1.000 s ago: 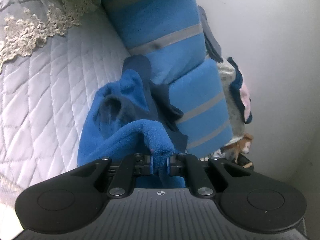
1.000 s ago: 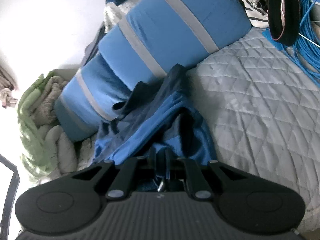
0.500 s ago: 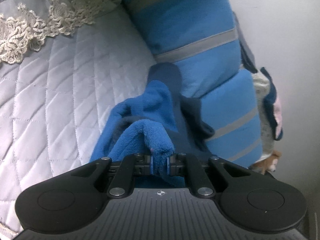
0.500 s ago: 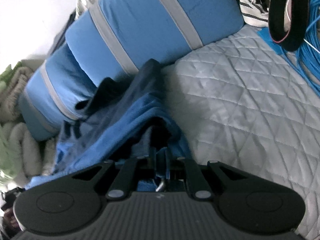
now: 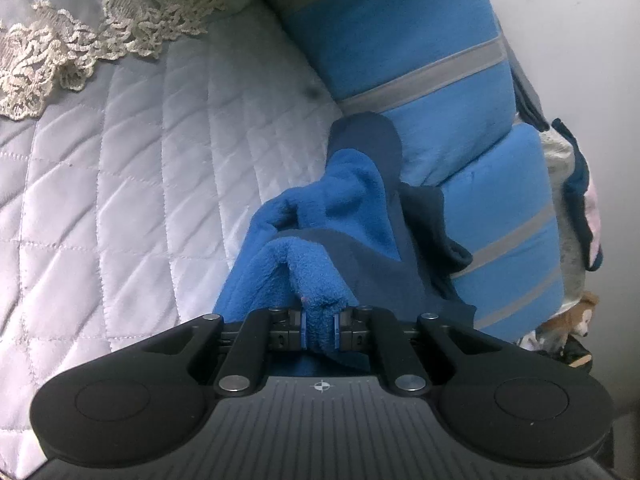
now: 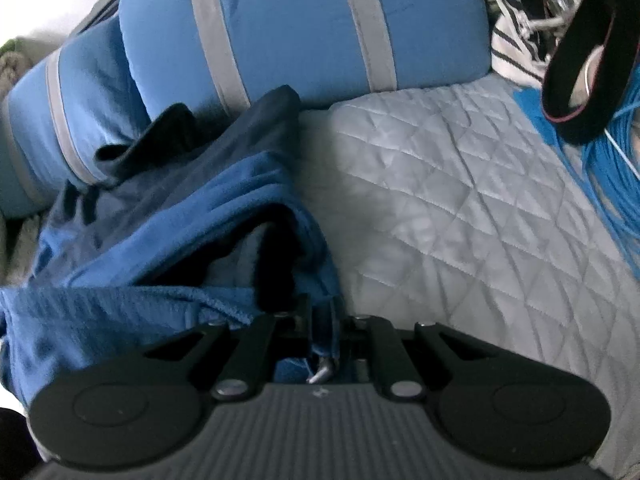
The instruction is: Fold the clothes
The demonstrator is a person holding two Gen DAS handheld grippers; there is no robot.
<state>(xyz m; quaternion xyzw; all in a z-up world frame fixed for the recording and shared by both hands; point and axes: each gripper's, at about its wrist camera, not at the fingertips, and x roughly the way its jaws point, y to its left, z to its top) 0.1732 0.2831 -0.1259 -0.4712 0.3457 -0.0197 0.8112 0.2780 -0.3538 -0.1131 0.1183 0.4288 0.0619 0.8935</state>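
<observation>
A blue fleece jacket (image 5: 344, 208) with a dark navy lining lies bunched on the quilted bed, its far end against the blue pillows. My left gripper (image 5: 319, 326) is shut on a fluffy blue fold of it. In the right wrist view the same jacket (image 6: 192, 216) spreads left and forward, and my right gripper (image 6: 324, 332) is shut on its edge near a metal zipper pull (image 6: 322, 372). The jacket stretches between the two grippers; its underside is hidden.
Two blue pillows with grey stripes (image 5: 420, 72) (image 6: 304, 28) lean against the wall behind the jacket. Grey quilted bedspread (image 5: 120, 200) (image 6: 460, 200) with lace trim (image 5: 80, 48) extends to the side. A black strap (image 6: 576, 52) and blue cord (image 6: 612, 168) lie at right. A plush toy (image 5: 572, 320) sits by the wall.
Both grippers have swung with the jacket still held: the pillows shifted right in the left view and towards the centre in the right view. The green blanket has nearly left the right view.
</observation>
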